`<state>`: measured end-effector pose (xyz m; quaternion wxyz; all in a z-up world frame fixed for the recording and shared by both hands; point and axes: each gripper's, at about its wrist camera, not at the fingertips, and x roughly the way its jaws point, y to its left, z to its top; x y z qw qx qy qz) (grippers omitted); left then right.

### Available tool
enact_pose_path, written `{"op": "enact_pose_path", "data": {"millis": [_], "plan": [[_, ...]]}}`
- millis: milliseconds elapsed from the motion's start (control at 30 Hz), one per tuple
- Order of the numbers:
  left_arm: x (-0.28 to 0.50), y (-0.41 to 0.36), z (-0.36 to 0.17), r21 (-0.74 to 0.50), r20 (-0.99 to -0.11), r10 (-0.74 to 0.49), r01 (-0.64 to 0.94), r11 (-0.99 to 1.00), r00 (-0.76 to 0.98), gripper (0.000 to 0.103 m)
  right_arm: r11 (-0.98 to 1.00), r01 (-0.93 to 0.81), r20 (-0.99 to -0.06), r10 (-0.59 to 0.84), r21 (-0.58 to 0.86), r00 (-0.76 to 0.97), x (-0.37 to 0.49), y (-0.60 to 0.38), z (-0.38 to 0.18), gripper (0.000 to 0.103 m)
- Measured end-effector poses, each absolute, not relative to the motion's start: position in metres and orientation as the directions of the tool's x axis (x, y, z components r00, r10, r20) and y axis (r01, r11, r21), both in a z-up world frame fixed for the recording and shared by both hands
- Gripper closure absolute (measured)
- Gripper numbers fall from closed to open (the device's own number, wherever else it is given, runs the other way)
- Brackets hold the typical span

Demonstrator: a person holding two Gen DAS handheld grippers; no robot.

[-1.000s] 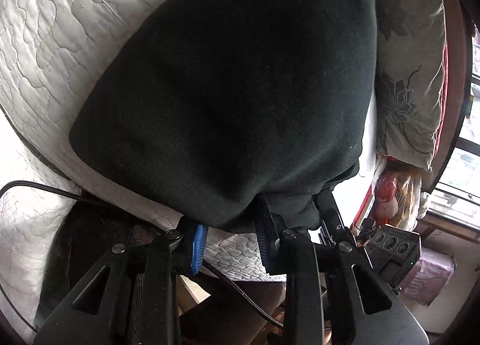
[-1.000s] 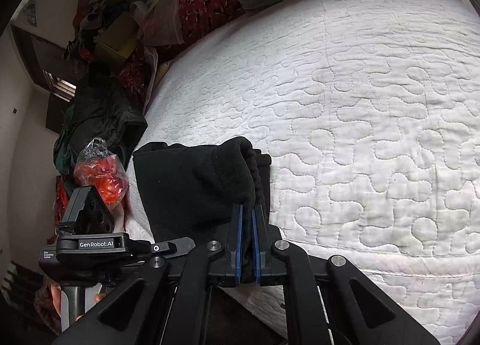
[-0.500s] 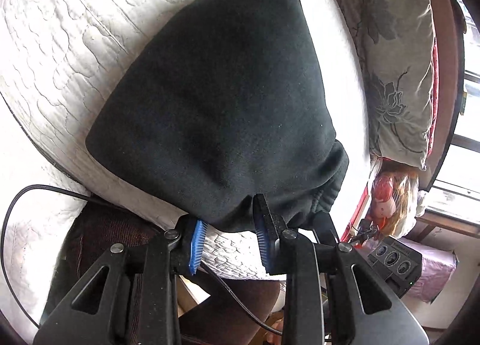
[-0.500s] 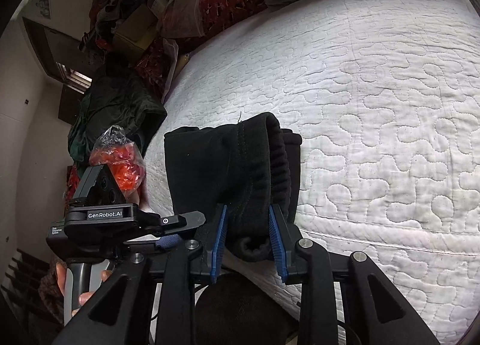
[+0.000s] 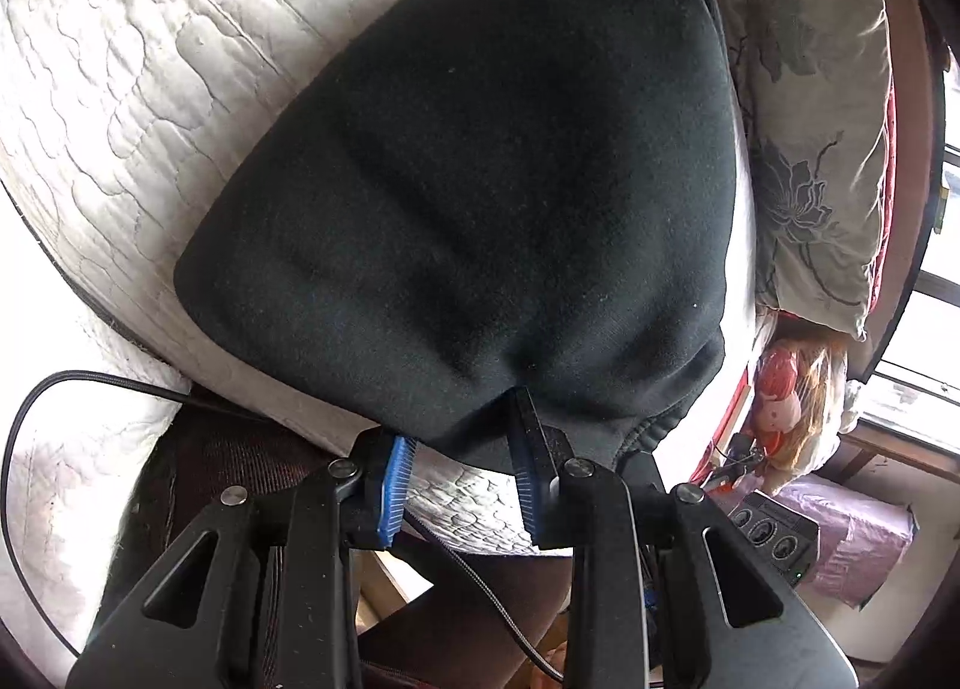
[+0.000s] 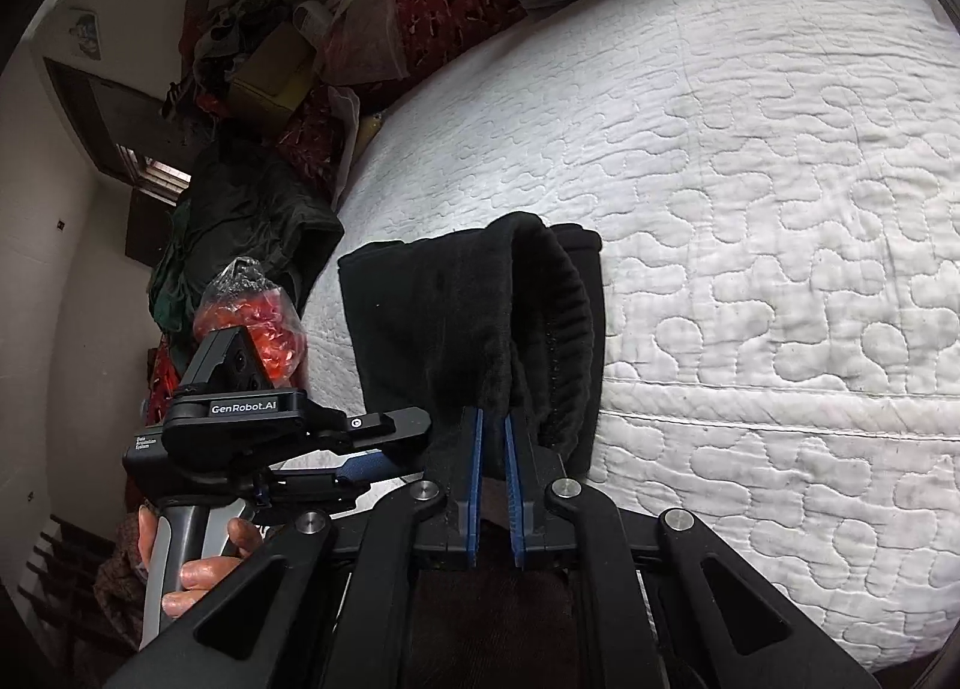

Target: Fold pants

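The black pants (image 5: 480, 197) lie folded in a thick bundle on the white quilted bed (image 5: 120, 89), near its front edge. My left gripper (image 5: 459, 443) is open, its blue pads on either side of the bundle's near edge. In the right wrist view the pants (image 6: 456, 329) show with the ribbed waistband (image 6: 564, 329) at the right. My right gripper (image 6: 493, 419) is shut on the near edge of the pants beside the waistband. The left gripper (image 6: 384, 425) shows at the left of that view, held by a hand.
A grey floral pillow (image 5: 816, 137) lies at the bed's far right. A bag of red items (image 6: 252, 323), dark clothes (image 6: 240, 221) and red patterned bags (image 6: 420, 11) are piled beside the bed. A black cable (image 5: 90, 383) runs along the bed's front edge.
My right gripper opened half a second ago and has now shut again on the pants' near edge. My left gripper stays open and has closed in on the bundle.
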<state>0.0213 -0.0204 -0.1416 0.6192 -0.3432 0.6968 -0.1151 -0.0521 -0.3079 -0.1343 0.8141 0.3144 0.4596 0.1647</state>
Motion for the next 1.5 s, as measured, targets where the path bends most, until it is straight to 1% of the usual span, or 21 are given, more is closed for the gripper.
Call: {"op": "enact_pose_path", "data": {"millis": [167,233,267,400,533,567,633,700,733,867,967,1000,1067,1100,1133,1167,1233,1267,1300,1367,1500], "plan": [[0.018,-0.023,-0.123,-0.600,-0.782,-0.623,-0.289,0.746,0.017,0.077,0.777,0.027,-0.674,0.528,0.629,0.516,-0.043,-0.311,-0.140,0.095],[0.013,-0.020,-0.109,-0.624,-0.768,-0.640,-0.254,0.739,0.025,0.077,0.769,0.025,-0.669,0.540,0.639,0.511,-0.044,-0.312,-0.139,0.089],[0.009,-0.017,-0.101,-0.641,-0.756,-0.654,-0.240,0.729,0.031,0.077,0.765,0.026,-0.667,0.544,0.643,0.509,-0.045,-0.314,-0.138,0.084],[0.012,0.006,-0.062,-0.701,-0.711,-0.692,-0.199,0.684,0.126,0.076,0.758,0.027,-0.650,0.539,0.651,0.536,-0.049,-0.324,-0.122,0.081],[0.043,0.007,-0.036,-0.713,-0.701,-0.687,-0.145,0.687,0.192,0.059,0.801,-0.031,-0.620,0.486,0.597,0.616,-0.043,-0.318,-0.090,0.081],[0.052,0.002,-0.033,-0.705,-0.707,-0.680,-0.125,0.698,0.193,0.059,0.805,-0.051,-0.609,0.486,0.590,0.627,-0.040,-0.312,-0.084,0.081],[0.071,-0.013,-0.034,-0.672,-0.737,-0.652,-0.093,0.734,0.178,0.059,0.801,-0.104,-0.585,0.512,0.590,0.629,-0.034,-0.295,-0.078,0.079],[0.090,-0.024,-0.047,-0.641,-0.765,-0.625,-0.090,0.762,0.154,0.059,0.814,-0.139,-0.578,0.509,0.564,0.638,-0.030,-0.278,-0.075,0.074],[0.098,-0.029,-0.056,-0.623,-0.780,-0.608,-0.095,0.777,0.145,0.059,0.822,-0.154,-0.577,0.505,0.549,0.642,-0.028,-0.272,-0.075,0.074],[0.122,-0.038,-0.104,-0.555,-0.832,-0.546,-0.135,0.821,0.097,0.059,0.880,-0.150,-0.618,0.429,0.450,0.659,-0.013,-0.263,-0.085,0.073],[0.126,-0.029,-0.110,-0.601,-0.799,-0.594,-0.169,0.781,0.092,0.059,0.887,-0.067,-0.691,0.402,0.457,0.601,0.004,-0.277,-0.119,0.076],[0.124,-0.025,-0.104,-0.623,-0.782,-0.616,-0.163,0.765,0.093,0.059,0.881,-0.044,-0.703,0.405,0.471,0.585,0.006,-0.284,-0.130,0.081],[0.116,-0.012,-0.088,-0.655,-0.755,-0.645,-0.133,0.744,0.115,0.059,0.861,-0.042,-0.680,0.429,0.507,0.594,0.003,-0.292,-0.132,0.082],[0.111,-0.003,-0.079,-0.664,-0.747,-0.650,-0.111,0.740,0.139,0.059,0.855,-0.038,-0.676,0.436,0.517,0.594,0.001,-0.295,-0.129,0.077],[0.104,0.007,-0.072,-0.668,-0.741,-0.650,-0.084,0.740,0.166,0.055,0.848,-0.024,-0.673,0.437,0.529,0.598,-0.002,-0.300,-0.126,0.074],[0.097,0.017,-0.068,-0.663,-0.742,-0.644,-0.063,0.746,0.185,0.041,0.830,-0.013,-0.657,0.450,0.557,0.605,-0.006,-0.307,-0.122,0.070],[0.085,0.034,-0.070,-0.647,-0.751,-0.624,-0.051,0.761,0.214,0.029,0.781,0.010,-0.619,0.487,0.624,0.617,-0.014,-0.324,-0.119,0.058],[0.080,0.040,-0.074,-0.640,-0.756,-0.617,-0.049,0.767,0.217,0.029,0.760,0.023,-0.609,0.501,0.649,0.615,-0.017,-0.331,-0.119,0.046],[0.080,0.042,-0.082,-0.637,-0.760,-0.615,-0.049,0.770,0.209,0.029,0.742,0.033,-0.601,0.515,0.669,0.611,-0.019,-0.335,-0.120,0.039],[0.076,0.045,-0.096,-0.647,-0.755,-0.628,-0.065,0.760,0.189,0.029,0.720,0.037,-0.593,0.540,0.693,0.598,-0.021,-0.337,-0.125,0.038],[0.077,0.040,-0.116,-0.624,-0.778,-0.610,-0.066,0.779,0.150,0.029,0.730,0.051,-0.630,0.551,0.682,0.547,-0.016,-0.323,-0.142,0.038]]}}
